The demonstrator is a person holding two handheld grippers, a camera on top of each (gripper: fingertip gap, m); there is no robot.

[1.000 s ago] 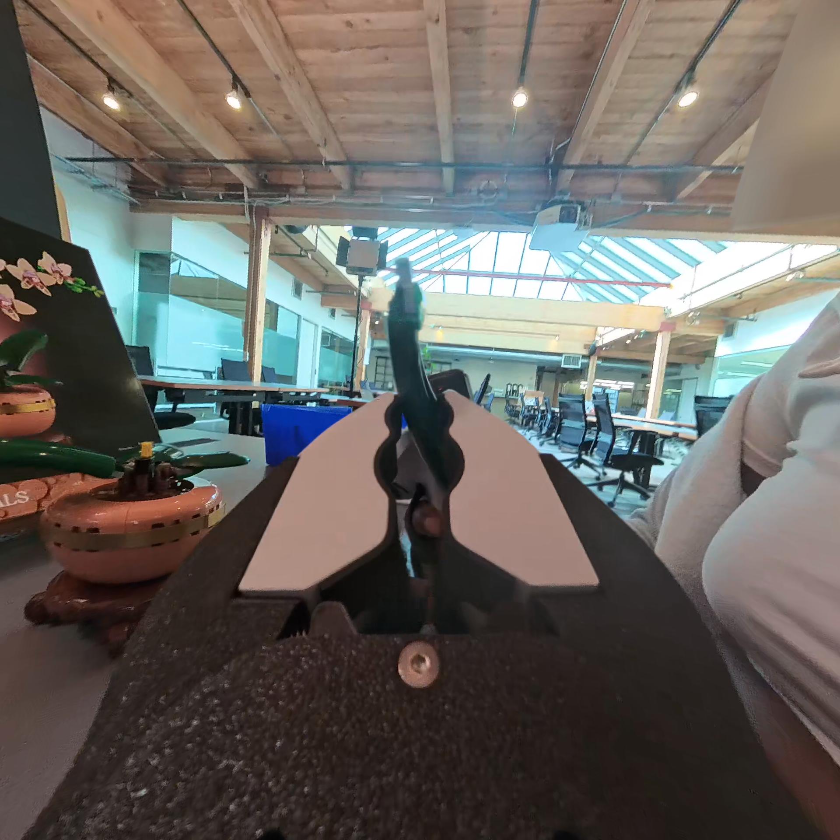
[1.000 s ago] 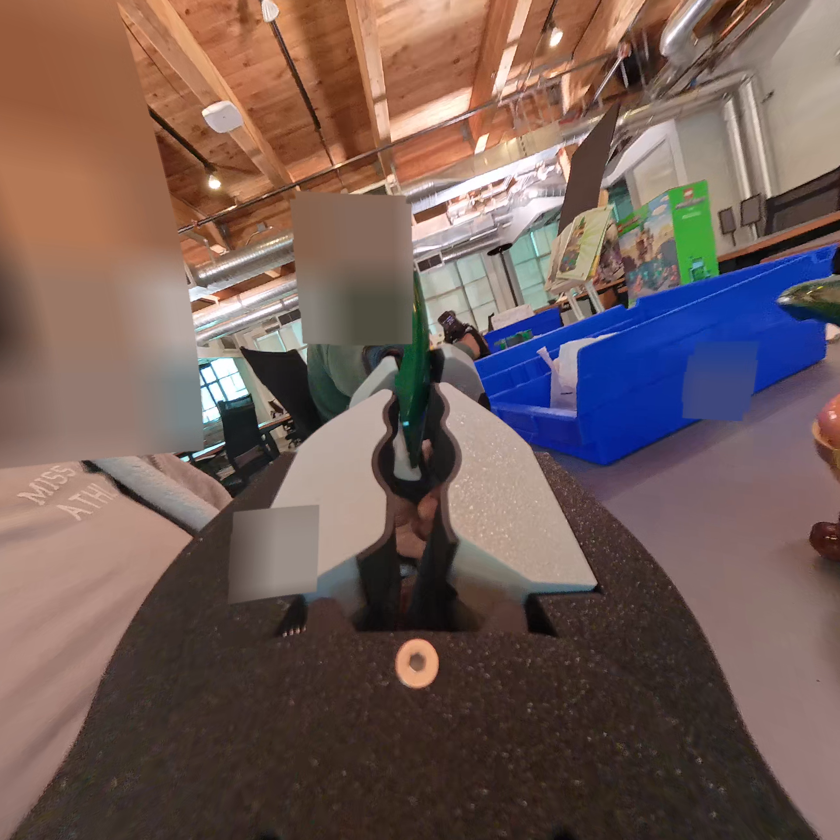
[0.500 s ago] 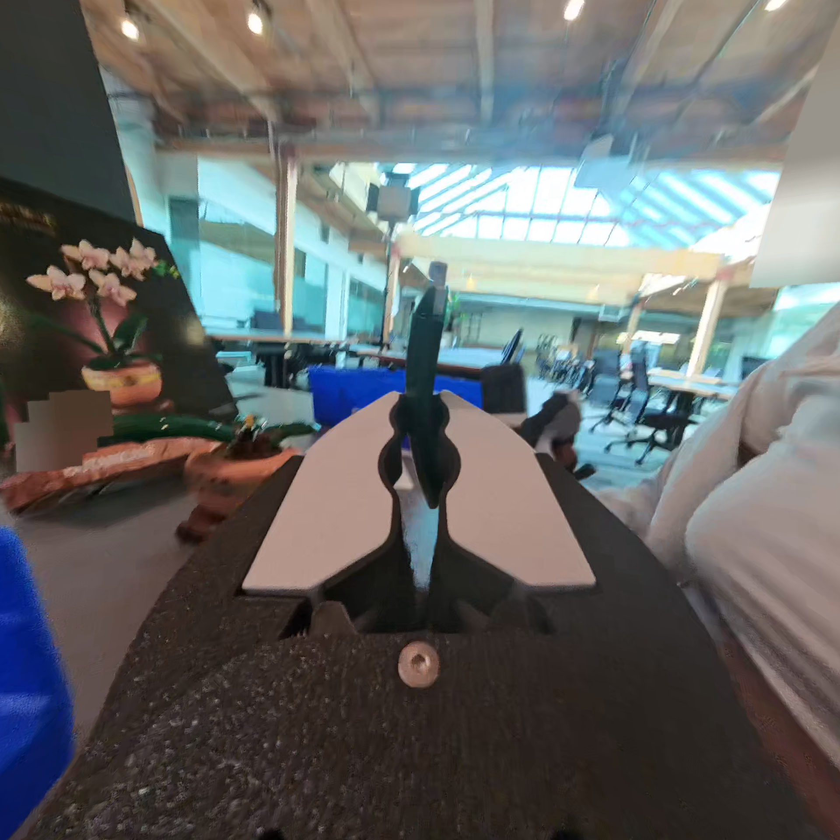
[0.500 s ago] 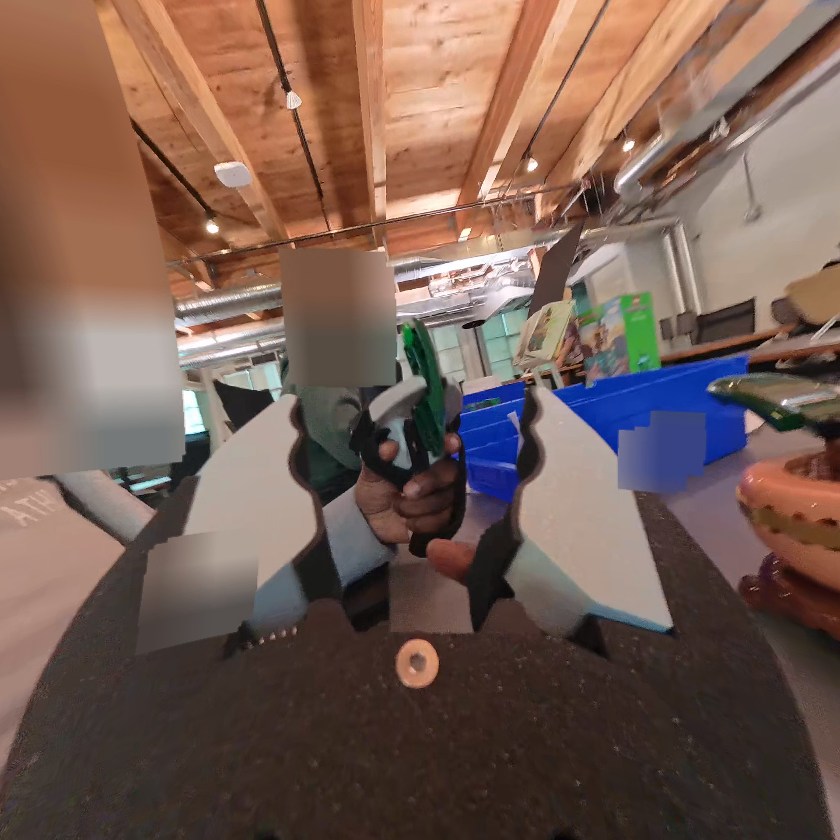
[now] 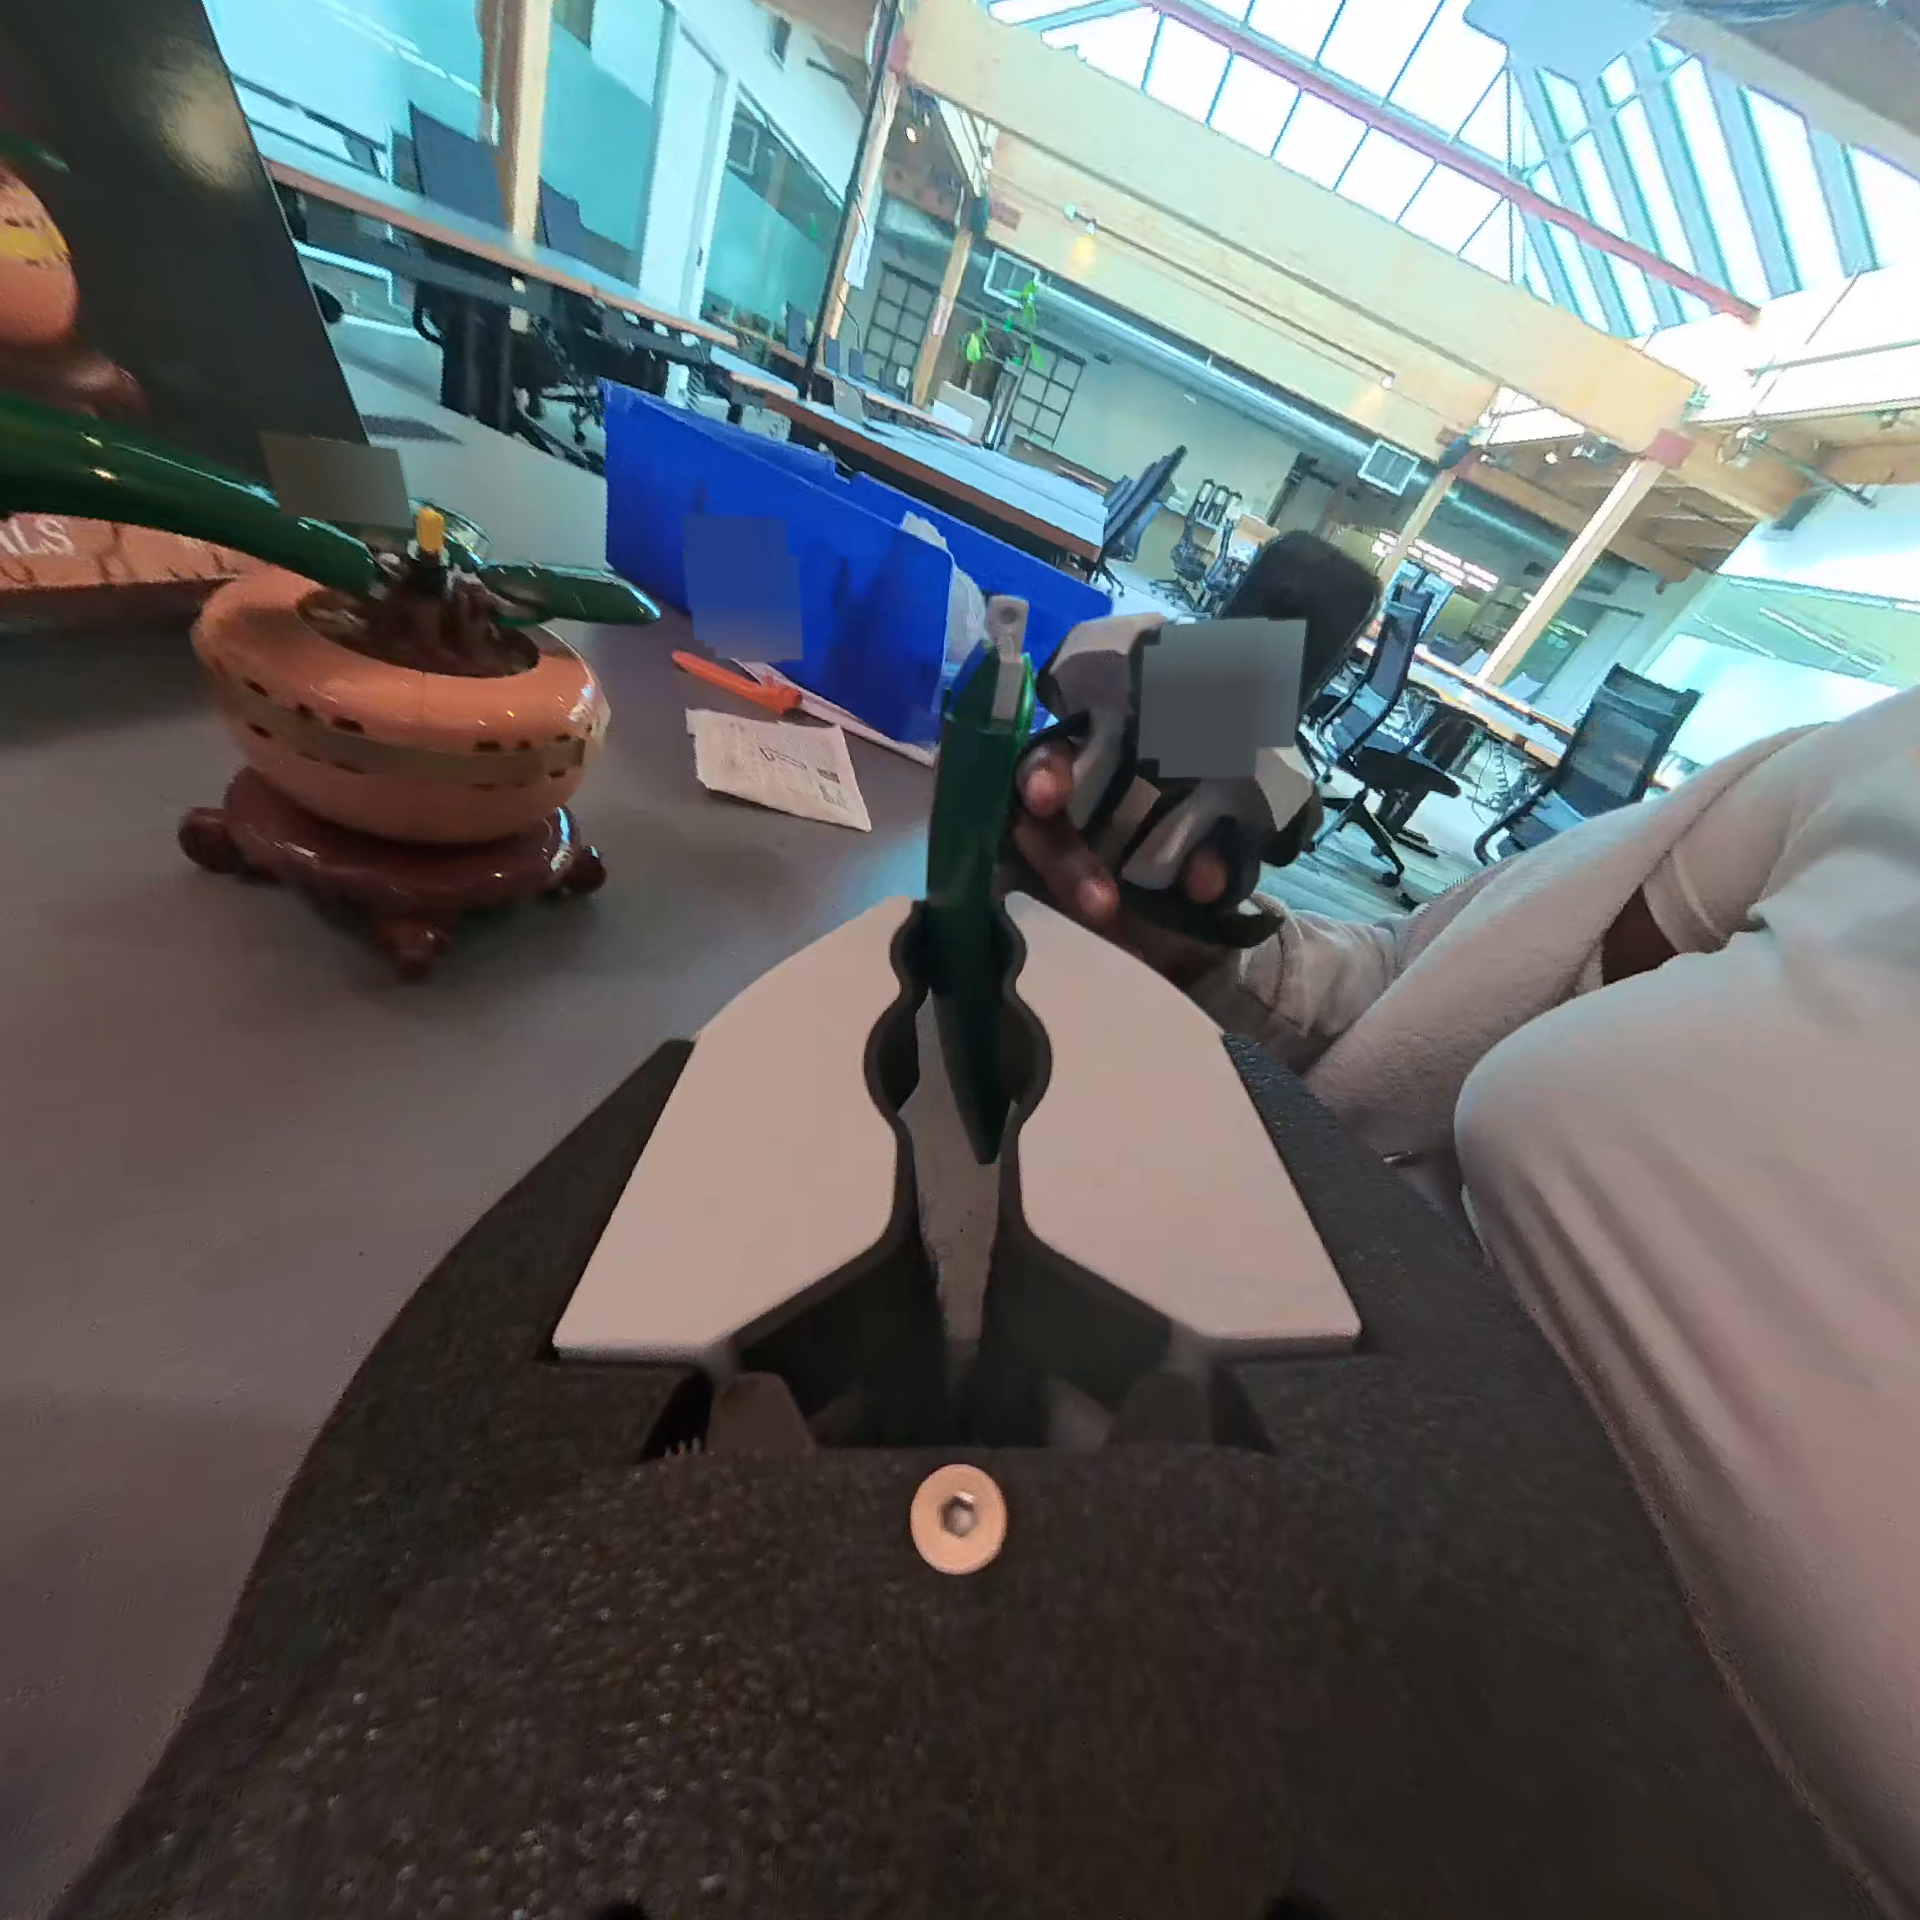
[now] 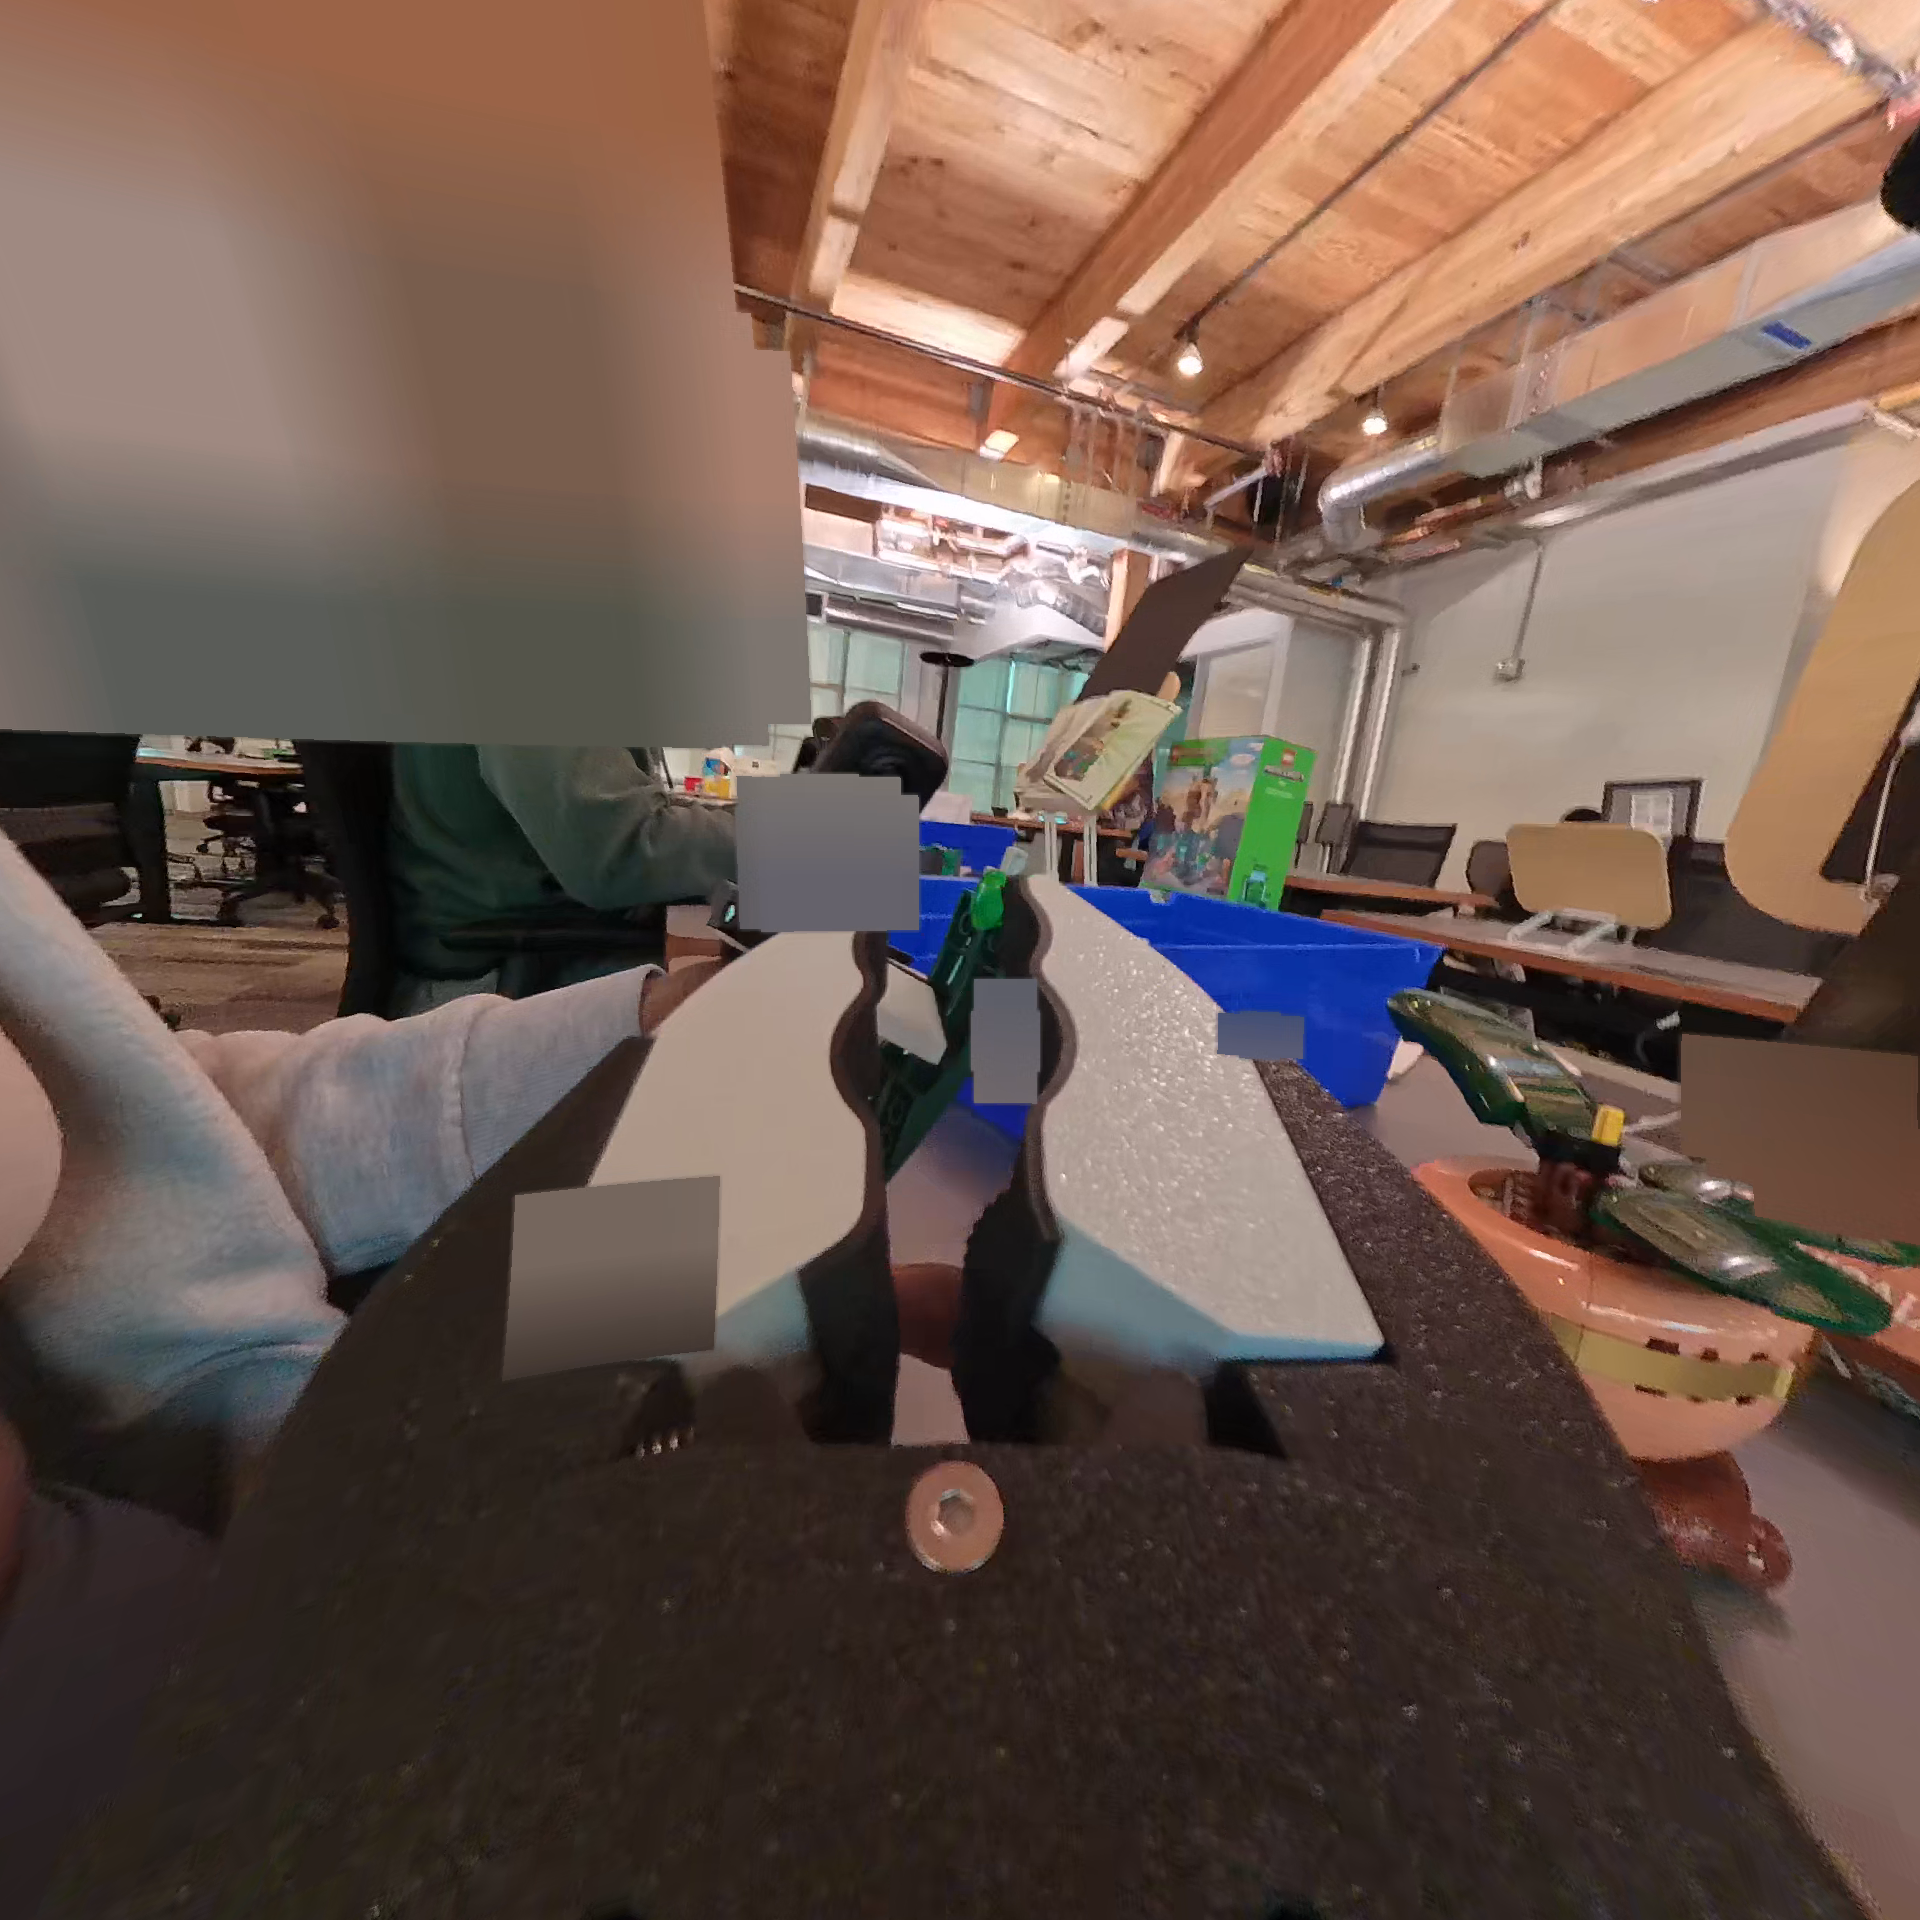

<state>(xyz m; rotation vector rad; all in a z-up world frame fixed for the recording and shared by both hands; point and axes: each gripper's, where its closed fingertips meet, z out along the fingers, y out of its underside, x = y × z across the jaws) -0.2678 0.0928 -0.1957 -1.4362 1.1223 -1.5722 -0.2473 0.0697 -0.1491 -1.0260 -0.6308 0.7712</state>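
Observation:
My left gripper (image 5: pixel 961 925) is shut on a dark green leaf piece (image 5: pixel 971 831), which stands upright with a grey pin (image 5: pixel 1003 665) at its top. A pink brick-built pot (image 5: pixel 405 727) with green leaves sits on the grey table to the left. My right gripper (image 6: pixel 951 914) is partly open and empty. The same leaf (image 6: pixel 971 940) shows through the gap between its fingers. The right gripper also shows in the left wrist view (image 5: pixel 1132 769), held in a hand just right of the leaf's top. The pot (image 6: pixel 1662 1340) is at the right in the right wrist view.
A blue bin (image 5: pixel 831 582) stands behind the pot, with a paper slip (image 5: pixel 779 769) and an orange tool (image 5: pixel 727 675) in front of it. A dark box (image 5: pixel 156 260) stands at far left. A person's light sleeve (image 5: pixel 1662 1143) fills the right side. From the left gripper's tips to the pink brick-built pot (image 5: pixel 405 727) is close to 12 centimetres.
Both grippers were shut on the leaf. The right gripper let go, opened wide, then narrowed. The left gripper has tilted down toward the table with the leaf still in it.

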